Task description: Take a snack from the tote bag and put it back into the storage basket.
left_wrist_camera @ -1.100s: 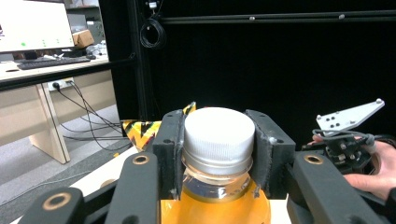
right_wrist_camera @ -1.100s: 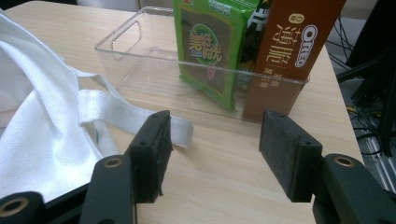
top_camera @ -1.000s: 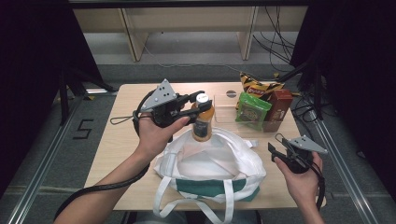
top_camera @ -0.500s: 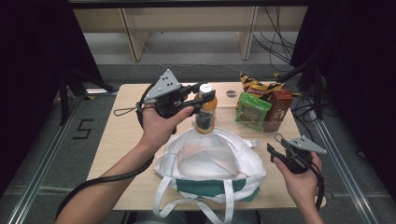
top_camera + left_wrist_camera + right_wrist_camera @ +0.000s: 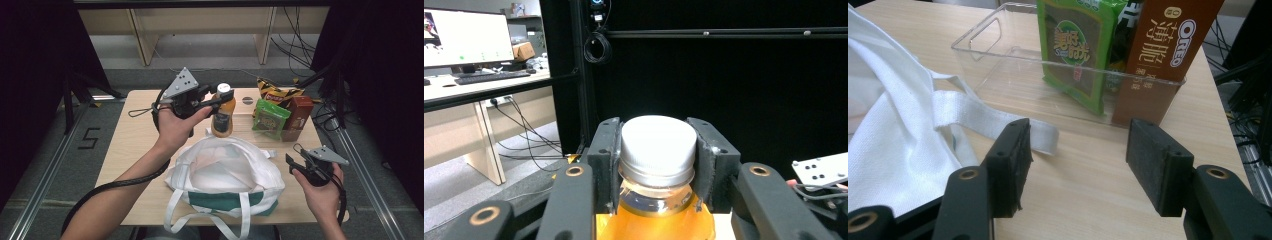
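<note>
My left gripper [image 5: 221, 98] is shut on the white cap of a bottle of orange drink [image 5: 223, 118], which hangs upright in the air above the far edge of the white tote bag [image 5: 225, 170]. In the left gripper view the black pads [image 5: 605, 150] press both sides of the cap [image 5: 657, 142]. The bag lies open on the table, its handles toward the near edge. My right gripper [image 5: 295, 159] hovers at the bag's right side, open, with nothing between its pads [image 5: 1011, 162]; a bag strap [image 5: 993, 122] lies just beyond them.
A clear plastic bin [image 5: 998, 55] at the table's back right holds a green snack packet [image 5: 1073, 45] and a brown Oreo box [image 5: 1168, 50]; a chip bag [image 5: 275, 92] stands behind them. The wooden table [image 5: 130, 145] has bare room on the left.
My left hand has carried the bottle up and slightly toward the far side, away from the bag's mouth. The right gripper has stayed in place.
</note>
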Action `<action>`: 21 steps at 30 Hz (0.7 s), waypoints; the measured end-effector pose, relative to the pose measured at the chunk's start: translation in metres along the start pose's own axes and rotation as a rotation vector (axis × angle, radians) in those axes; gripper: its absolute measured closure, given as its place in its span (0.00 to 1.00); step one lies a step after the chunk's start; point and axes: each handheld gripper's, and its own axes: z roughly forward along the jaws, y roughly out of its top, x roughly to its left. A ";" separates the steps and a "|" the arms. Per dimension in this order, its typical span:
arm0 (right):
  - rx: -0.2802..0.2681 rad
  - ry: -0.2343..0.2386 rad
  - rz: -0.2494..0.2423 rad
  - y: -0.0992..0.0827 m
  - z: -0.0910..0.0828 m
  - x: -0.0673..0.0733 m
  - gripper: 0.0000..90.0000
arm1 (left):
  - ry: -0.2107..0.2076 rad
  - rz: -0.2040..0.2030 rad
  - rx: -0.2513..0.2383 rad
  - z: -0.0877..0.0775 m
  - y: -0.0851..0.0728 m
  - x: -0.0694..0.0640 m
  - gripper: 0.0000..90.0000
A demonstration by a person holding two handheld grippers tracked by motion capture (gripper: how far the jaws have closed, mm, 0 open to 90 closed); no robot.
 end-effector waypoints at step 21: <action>-0.006 0.004 0.040 -0.003 -0.001 0.002 0.49 | 0.022 -0.016 -0.004 0.029 0.000 0.014 0.65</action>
